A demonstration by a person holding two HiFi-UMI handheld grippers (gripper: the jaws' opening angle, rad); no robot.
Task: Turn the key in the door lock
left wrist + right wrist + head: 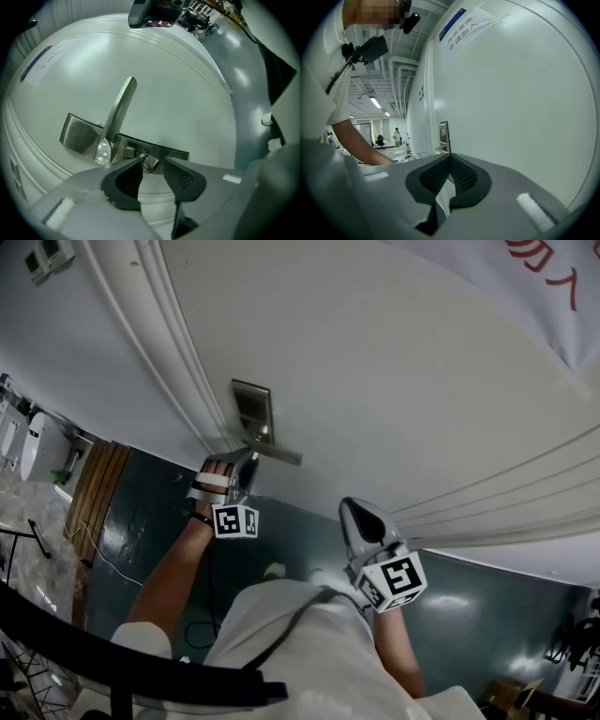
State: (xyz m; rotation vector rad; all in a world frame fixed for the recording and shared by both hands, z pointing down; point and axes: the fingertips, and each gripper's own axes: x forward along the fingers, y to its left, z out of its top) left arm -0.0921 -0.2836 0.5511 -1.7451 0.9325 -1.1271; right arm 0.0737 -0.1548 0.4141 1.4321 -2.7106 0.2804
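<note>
On the white door (375, 362) sits a steel lock plate (251, 407) with a lever handle (277, 453). My left gripper (248, 467) is up against the plate just below the handle. In the left gripper view the plate (77, 136) and lever (121, 110) fill the middle, and a small silver key (150, 164) sticks out of the lock. The left gripper (153, 160) stands open around the key, with a gap at the right pad (180, 176). My right gripper (356, 514) hangs back from the door, right of the lock; its pads meet on nothing (450, 158).
A paper notice (553, 277) is taped high on the door. The door frame's mouldings (159, 343) run left of the lock. Below lie a dark green floor (150, 512), a wooden panel (94, 488) and a loose cable (112, 559). An office space (389, 136) opens beyond.
</note>
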